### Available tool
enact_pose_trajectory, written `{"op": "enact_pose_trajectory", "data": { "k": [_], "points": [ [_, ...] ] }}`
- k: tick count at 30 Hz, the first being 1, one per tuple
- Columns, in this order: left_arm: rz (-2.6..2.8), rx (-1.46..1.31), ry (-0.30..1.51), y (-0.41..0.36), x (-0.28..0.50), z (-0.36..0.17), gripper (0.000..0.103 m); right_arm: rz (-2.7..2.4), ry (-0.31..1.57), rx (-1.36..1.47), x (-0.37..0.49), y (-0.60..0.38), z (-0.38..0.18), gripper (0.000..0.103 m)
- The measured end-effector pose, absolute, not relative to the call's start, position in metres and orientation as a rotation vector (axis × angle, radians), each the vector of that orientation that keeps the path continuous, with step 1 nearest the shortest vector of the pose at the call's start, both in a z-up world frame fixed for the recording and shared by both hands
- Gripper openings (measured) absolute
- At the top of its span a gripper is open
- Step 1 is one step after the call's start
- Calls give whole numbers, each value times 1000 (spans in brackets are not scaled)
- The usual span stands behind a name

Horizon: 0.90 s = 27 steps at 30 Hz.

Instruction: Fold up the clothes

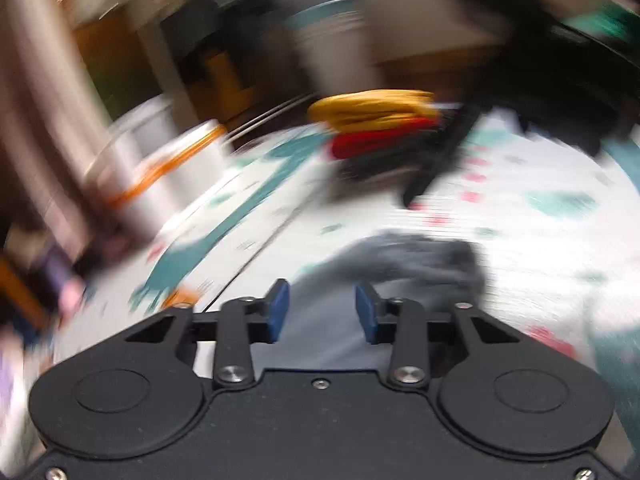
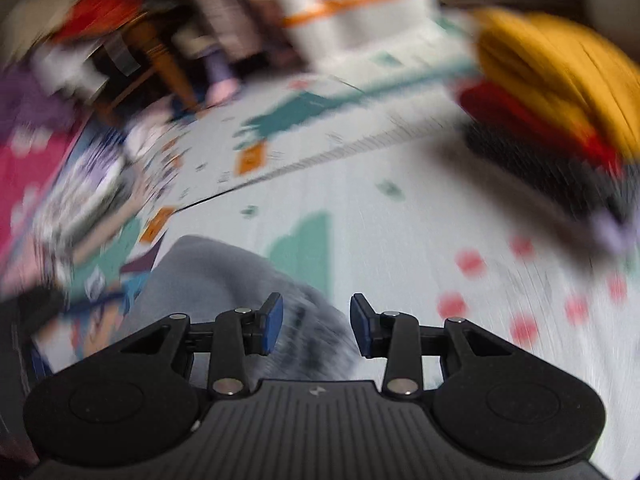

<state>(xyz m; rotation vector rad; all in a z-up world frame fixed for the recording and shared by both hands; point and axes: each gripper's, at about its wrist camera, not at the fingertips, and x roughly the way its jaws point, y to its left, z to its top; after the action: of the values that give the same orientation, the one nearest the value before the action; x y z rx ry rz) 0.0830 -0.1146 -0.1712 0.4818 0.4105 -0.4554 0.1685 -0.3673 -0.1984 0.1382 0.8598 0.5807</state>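
1. In the left wrist view the left gripper [image 1: 322, 312] sits at the near edge, jaws apart, with a garment [image 1: 404, 256] lying on the mat [image 1: 520, 216] between and just beyond its fingers.
2. Farther off on the mat lies a stack of folded clothes [image 1: 376, 124].
3. A container [image 1: 180, 160] stands at the mat's far left edge.
4. In the right wrist view the right gripper [image 2: 316, 324] is near, jaws apart, with the garment [image 2: 224, 276] under its left finger and spreading to the near left.
5. The stack of folded clothes [image 2: 552, 92] lies at the far right on the mat [image 2: 400, 240].
6. The container [image 2: 360, 12] stands far off, left of the stack.
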Motion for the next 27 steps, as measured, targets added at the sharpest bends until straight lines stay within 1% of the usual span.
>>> {"op": "enact_pose_trajectory", "data": {
  "k": [3, 5, 7, 8, 9, 11, 13, 16, 21, 24, 25, 26, 27],
  "points": [
    [-327, 393, 441, -85, 101, -168, 33, 694, 744, -80, 153, -319, -183, 39],
    [-334, 349, 476, -78, 104, -174, 33, 760, 673, -221, 142, -288, -175, 39],
    [-365, 309, 520, -76, 104, -184, 33, 785, 680, -311, 136, -269, -184, 37],
    [-429, 319, 599, -83, 106, -199, 32, 779, 716, -329, 138, -267, -194, 38],
    [-471, 393, 687, -94, 103, -222, 32, 761, 779, -342, 142, -271, -210, 38],
    [-481, 509, 578, -101, 82, -237, 31, 733, 871, -369, 146, -279, -237, 36],
    [-510, 437, 583, -94, 80, -219, 31, 752, 810, -405, 137, -287, -232, 35],
    [-476, 351, 540, -78, 82, -195, 31, 746, 742, -362, 130, -291, -209, 35],
    [-477, 377, 505, -78, 115, -183, 31, 758, 615, -425, 139, -278, -196, 35],
    [-519, 358, 505, -81, 139, -186, 31, 766, 622, -421, 149, -274, -200, 35],
    [-549, 345, 540, -83, 146, -191, 33, 764, 652, -409, 153, -274, -206, 36],
    [-576, 357, 643, -89, 159, -206, 41, 755, 727, -384, 160, -277, -217, 37],
    [-573, 383, 766, -94, 169, -226, 40, 746, 799, -349, 165, -281, -230, 37]
  ]
}}
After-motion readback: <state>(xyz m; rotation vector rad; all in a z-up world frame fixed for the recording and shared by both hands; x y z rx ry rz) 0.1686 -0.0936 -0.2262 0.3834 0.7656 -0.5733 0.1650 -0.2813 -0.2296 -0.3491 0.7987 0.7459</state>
